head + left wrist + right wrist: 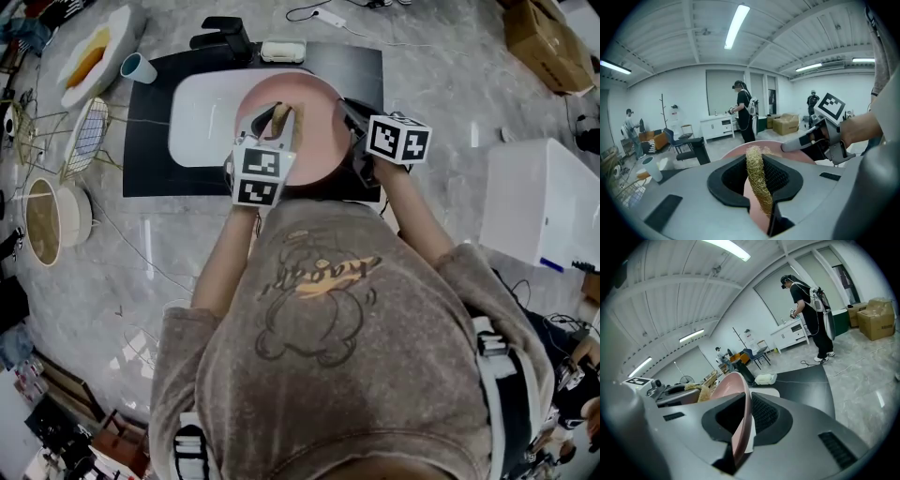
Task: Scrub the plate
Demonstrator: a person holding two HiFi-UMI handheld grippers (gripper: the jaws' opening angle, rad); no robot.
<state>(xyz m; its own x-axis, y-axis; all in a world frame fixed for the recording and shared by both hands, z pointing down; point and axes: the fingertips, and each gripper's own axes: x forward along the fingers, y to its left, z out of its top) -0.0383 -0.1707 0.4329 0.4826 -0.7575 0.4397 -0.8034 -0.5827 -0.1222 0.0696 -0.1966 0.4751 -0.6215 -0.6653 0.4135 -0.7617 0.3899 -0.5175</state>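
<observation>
Holding the pink plate (314, 131) by its right edge, your right gripper (742, 420) has its jaws pinched close together on the thin rim, so the plate stands tipped up above the white tray (197, 122) on the black mat (150, 141). Your left gripper (759, 180) is squeezed tight on a gold, scratchy scrubber (753, 164), and the scrubber looks pressed against the plate's face, near its left side. I think the biggest danger is the plate slipping. Only a small bit of rim sits between the right jaws (and a wet plate is slippery), so a hard push from the scrubber could twist the plate or pop it out, and it would drop onto the tray and maybe crack. Pushing far from the held edge would make that twist worse. The scrubber could slide out too, because it is soft and the jaws grip just its middle. Gentle rubs near the held edge look safest to me.
</observation>
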